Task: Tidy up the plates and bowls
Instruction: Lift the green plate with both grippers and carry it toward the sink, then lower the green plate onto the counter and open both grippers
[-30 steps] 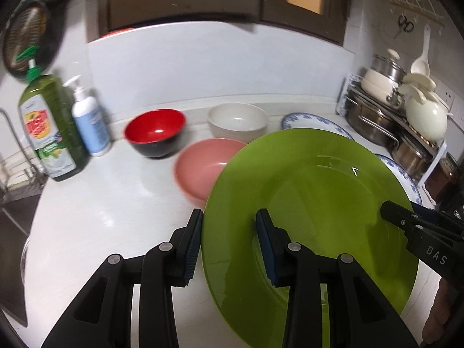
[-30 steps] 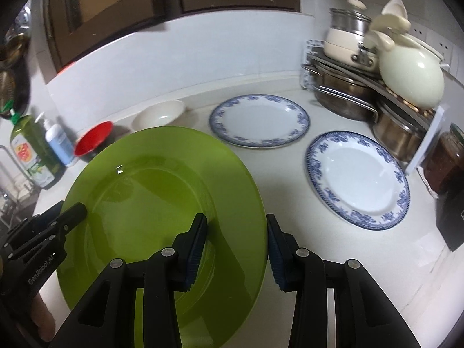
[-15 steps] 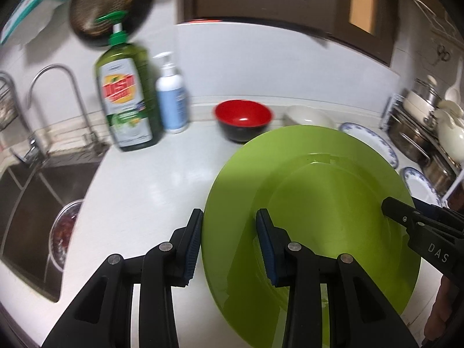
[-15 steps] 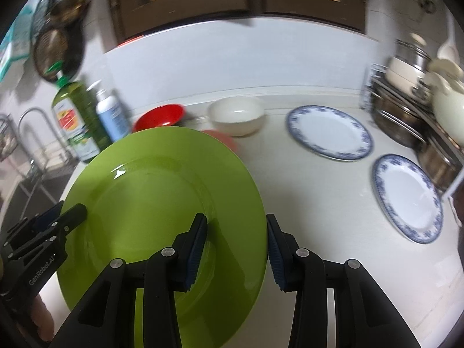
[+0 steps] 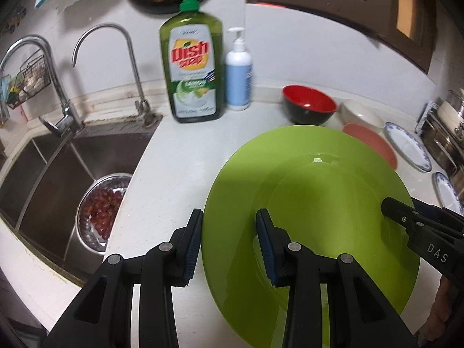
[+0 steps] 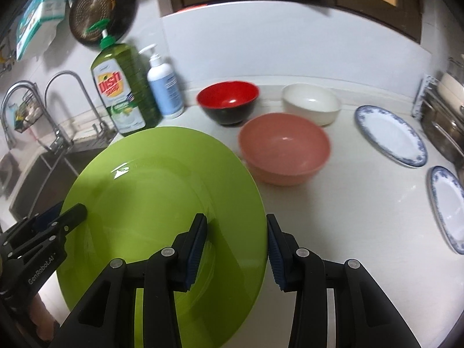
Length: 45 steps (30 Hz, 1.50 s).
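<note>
While the green plate (image 6: 162,203) hangs in the air above the white surface (image 6: 348,217), held at opposite rims by both tools, the sorting looks barely begun. The left hand-held gripper (image 5: 229,243) is clamped across the plate's left rim, one pad above and one below, and the right hand-held gripper (image 6: 236,249) grips the right rim the same way, so the plate is carried between them, tilted a little, over the part of the surface beside the sink (image 5: 58,156). Nothing is stacked yet, as far as I can judge: each dish sits alone. Counted, there are three bowls and three plates. The red bowl (image 6: 227,101) stands near the back wall just beside the bottles, the white bowl (image 6: 311,103) to its right, and the pink bowl (image 6: 285,146) in front of the two, close to them; whether it touches either I cannot tell. Two blue-rimmed plates lie flat and apart at the right, one farther back (image 6: 390,133) and one nearer (image 6: 448,203), partly cut off by the frame edge. The green plate is the third. Still to do, by my reading: set the green plate down in its place, gather the plates into one pile, and nest the three bowls. Two pump bottles stand at the back, a green dish soap bottle (image 6: 124,87) and a smaller white-and-blue bottle (image 6: 163,87).
</note>
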Each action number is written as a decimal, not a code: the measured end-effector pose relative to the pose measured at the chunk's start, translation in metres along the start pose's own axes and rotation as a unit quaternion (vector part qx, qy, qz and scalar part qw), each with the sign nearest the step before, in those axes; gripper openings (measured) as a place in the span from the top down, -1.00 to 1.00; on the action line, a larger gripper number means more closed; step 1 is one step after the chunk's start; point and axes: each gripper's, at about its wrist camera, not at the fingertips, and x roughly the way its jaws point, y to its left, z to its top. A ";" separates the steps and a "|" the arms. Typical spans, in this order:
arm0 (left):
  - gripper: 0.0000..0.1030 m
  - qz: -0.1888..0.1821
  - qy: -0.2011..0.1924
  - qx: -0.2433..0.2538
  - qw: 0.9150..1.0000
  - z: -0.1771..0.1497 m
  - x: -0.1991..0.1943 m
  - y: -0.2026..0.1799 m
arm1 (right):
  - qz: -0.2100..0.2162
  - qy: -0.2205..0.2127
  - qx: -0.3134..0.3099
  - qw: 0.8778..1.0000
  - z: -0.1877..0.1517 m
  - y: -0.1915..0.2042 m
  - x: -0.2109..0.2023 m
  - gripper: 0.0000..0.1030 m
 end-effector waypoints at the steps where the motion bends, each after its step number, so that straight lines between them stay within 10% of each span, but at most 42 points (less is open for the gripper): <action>1: 0.28 0.002 0.004 0.000 1.000 -0.001 0.003 0.003 | 0.003 0.005 0.000 1.000 -0.001 0.003 0.005 0.19; 45: 0.22 0.015 0.084 -0.003 0.996 -0.023 0.066 0.038 | 0.009 0.078 -0.005 0.997 -0.020 0.041 0.077 0.18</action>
